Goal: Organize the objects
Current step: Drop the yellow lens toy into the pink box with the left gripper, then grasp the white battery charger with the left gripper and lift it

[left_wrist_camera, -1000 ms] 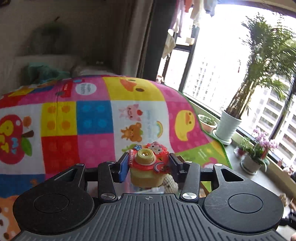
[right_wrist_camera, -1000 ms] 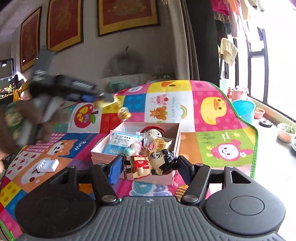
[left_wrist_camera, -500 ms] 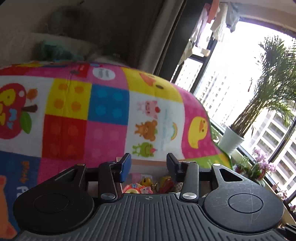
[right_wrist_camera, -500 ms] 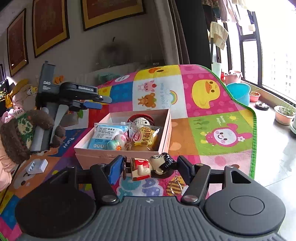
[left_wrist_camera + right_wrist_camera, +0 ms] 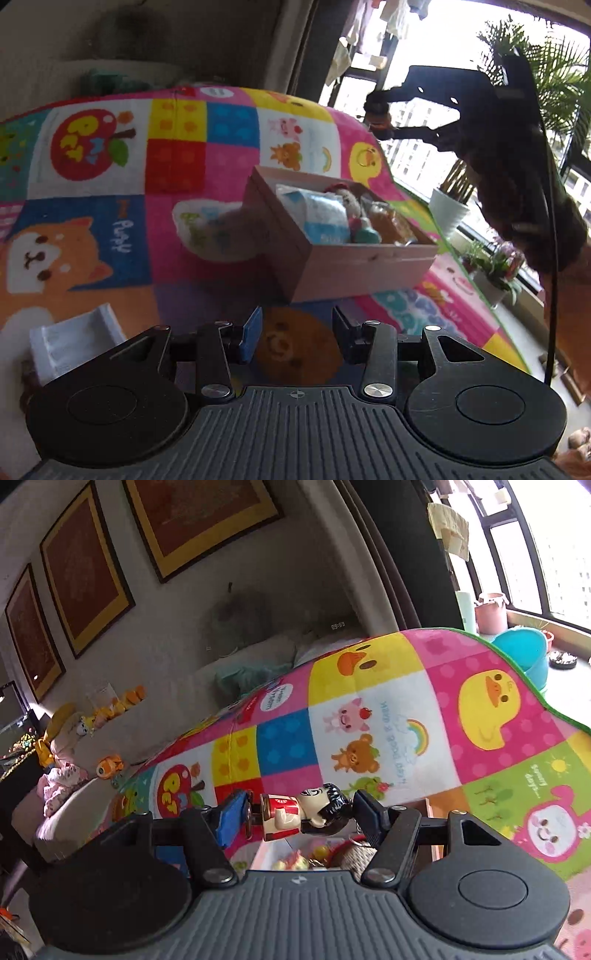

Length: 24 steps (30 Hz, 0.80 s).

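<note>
Left gripper [image 5: 295, 334] (toy released) now empty — retreated.

Pale pink box [image 5: 354, 264] on multicoloured cartoon-animal mat [image 5: 177, 155]; seemingly white tray [image 5: 74, 341].

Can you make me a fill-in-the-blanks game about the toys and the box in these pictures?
1. The right gripper is shut on a small toy ____ with black hair.
2. The left gripper is open and holds ____.
3. The pink cardboard box sits on a colourful play ____.
4. A white tray lies on the ____ side of the left wrist view.

Missing words: figure; nothing; mat; left
</note>
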Available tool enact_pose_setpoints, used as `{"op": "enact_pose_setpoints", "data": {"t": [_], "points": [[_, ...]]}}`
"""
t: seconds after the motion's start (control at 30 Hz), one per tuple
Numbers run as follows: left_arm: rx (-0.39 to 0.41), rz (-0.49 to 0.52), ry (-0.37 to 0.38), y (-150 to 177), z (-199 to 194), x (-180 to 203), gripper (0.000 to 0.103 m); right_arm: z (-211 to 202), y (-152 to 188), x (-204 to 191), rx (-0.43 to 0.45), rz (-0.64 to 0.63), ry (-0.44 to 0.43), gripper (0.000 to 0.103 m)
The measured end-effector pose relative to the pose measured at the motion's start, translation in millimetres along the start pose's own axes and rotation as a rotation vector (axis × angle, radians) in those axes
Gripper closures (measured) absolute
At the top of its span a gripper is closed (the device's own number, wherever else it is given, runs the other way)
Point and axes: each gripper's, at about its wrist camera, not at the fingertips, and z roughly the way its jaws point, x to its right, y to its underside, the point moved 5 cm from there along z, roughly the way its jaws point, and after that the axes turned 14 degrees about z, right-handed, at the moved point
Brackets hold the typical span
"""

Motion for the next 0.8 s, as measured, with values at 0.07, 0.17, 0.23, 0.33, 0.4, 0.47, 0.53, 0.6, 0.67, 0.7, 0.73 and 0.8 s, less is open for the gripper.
{"op": "enact_pose_setpoints", "data": {"t": [0.07, 0.17, 0.23, 0.33, 0.4, 0.47, 0.53, 0.6, 0.67, 0.7, 0.73, 0.8], "points": [[-0.009, 0.012, -0.037, 8.3, -9.3, -8.4, 0.057, 24.1, -3.3, -6.1, -0.031, 0.020, 0.022, 0.024], [0.016, -0.026, -0.096, 13.9, -27.5, -36.3, 0.057, 31.1, 5.6, -11.6, -0.027, -0.016, 0.053, 0.024], [0.041, -0.082, -0.156, 16.6, -39.5, -63.0, 0.057, 20.1, 19.8, -11.9, -0.029, -0.057, 0.058, 0.022], [0.077, -0.192, -0.247, 20.3, -51.2, -107.7, 0.057, -5.9, 49.5, -9.1, -0.029, -0.153, 0.072, 0.016], [0.084, -0.266, -0.290, 25.5, -53.8, -136.4, 0.057, -22.9, 73.6, -4.9, -0.035, -0.234, 0.094, 0.012], [0.081, -0.337, -0.325, 31.7, -53.7, -159.3, 0.057, -39.9, 97.6, 1.0, -0.041, -0.295, 0.114, 0.004], [0.080, -0.402, -0.300, 38.6, -50.3, -173.9, 0.057, -54.9, 122.5, 10.0, -0.068, -0.313, 0.114, 0.002], [0.070, -0.468, -0.241, 44.6, -42.2, -179.5, 0.057, -63.2, 145.3, 21.4, -0.117, -0.294, 0.111, 0.002], [0.062, -0.490, -0.171, 47.7, -33.4, -175.9, 0.057, -67.3, 162.9, 33.8, -0.158, -0.264, 0.121, 0.002], [0.049, -0.493, -0.150, 48.8, -28.9, -171.7, 0.057, -68.3, 170.1, 40.5, -0.171, -0.247, 0.132, 0.002], [0.036, -0.491, -0.139, 49.5, -25.1, -167.1, 0.057, -69.5, 175.2, 47.3, -0.178, -0.229, 0.142, 0.002], [0.016, -0.484, -0.101, 49.1, -18.7, -154.0, 0.057, -70.2, 179.4, 58.8, -0.185, -0.192, 0.157, 0.002]]}}
